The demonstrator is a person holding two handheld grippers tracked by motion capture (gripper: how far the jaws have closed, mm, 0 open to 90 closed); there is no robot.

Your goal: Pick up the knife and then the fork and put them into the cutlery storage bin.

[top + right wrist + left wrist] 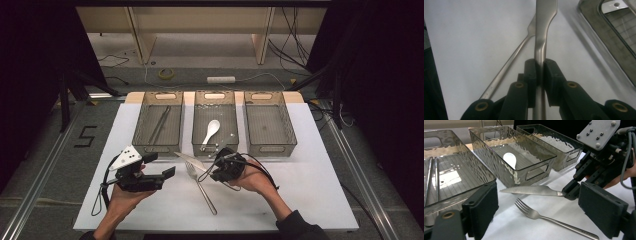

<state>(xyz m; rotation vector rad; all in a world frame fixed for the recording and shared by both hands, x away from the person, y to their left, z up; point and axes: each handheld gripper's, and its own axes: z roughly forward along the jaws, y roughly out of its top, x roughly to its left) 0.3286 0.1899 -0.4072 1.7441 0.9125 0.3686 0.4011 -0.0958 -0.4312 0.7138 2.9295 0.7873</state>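
The right gripper (216, 170), held in the person's right hand (252, 176) just in front of the middle bin (215, 102), has its jaws clamped on the handle of a knife (534, 190) whose serrated blade points left, level above the white table (310, 190) and over the head of a fork (201, 186) lying there. The left gripper (162, 165), cradled in the left hand (122, 197) near the left bin (159, 102), points toward the knife with its jaws wide apart and nothing between them. The left bin holds long metal utensils (160, 124), the middle bin a white spoon (211, 131), and the right bin (270, 102) stands beside them.
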